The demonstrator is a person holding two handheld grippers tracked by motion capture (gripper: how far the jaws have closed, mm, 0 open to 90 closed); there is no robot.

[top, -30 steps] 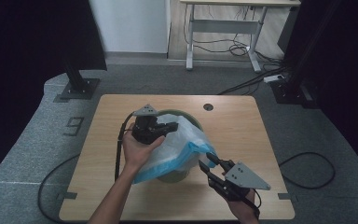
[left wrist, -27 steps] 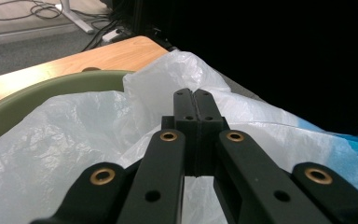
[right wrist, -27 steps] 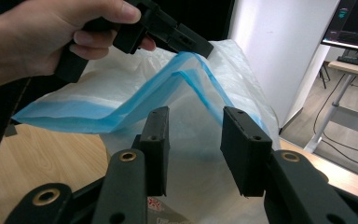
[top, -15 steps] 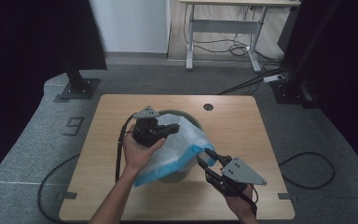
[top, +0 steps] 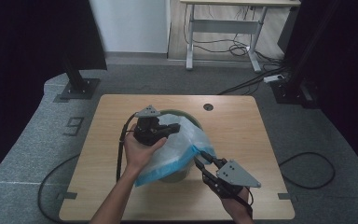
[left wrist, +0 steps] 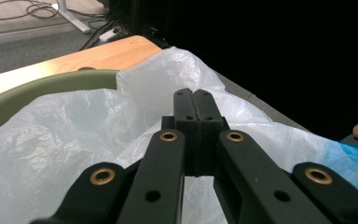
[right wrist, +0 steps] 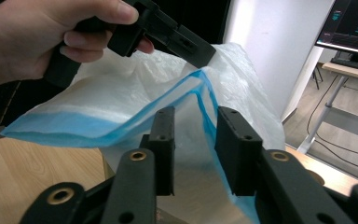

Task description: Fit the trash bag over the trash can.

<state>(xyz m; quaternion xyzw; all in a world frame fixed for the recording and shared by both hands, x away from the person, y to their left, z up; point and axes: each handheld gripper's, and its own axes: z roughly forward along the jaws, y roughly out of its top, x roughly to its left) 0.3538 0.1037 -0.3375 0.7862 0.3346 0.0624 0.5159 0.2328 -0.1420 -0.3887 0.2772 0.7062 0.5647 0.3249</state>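
A white plastic bag (top: 184, 137) with a blue hem lies over a round green bin (top: 176, 112) in the middle of the table. My left gripper (top: 168, 131) is shut on the bag's upper edge, its jaws pressed together on the film (left wrist: 51, 149) above the bin's rim (left wrist: 37, 88). My right gripper (top: 200, 157) sits at the bag's near right corner. Its jaws have just been closing, and in the right gripper view (right wrist: 196, 116) they stand apart with the blue hem (right wrist: 205, 100) hanging between them, not pinched. The left gripper (right wrist: 193, 49) shows farther off, held by a hand.
The wooden table (top: 242, 130) has a cable hole (top: 208, 107) at the back. A metal desk frame (top: 223, 32) and floor cables (top: 307, 170) lie beyond the table. A black stand base (top: 77, 87) sits back left.
My right gripper has crept up and left to the bag's blue hem, its jaws narrowing around it. The left gripper keeps its hold in place.
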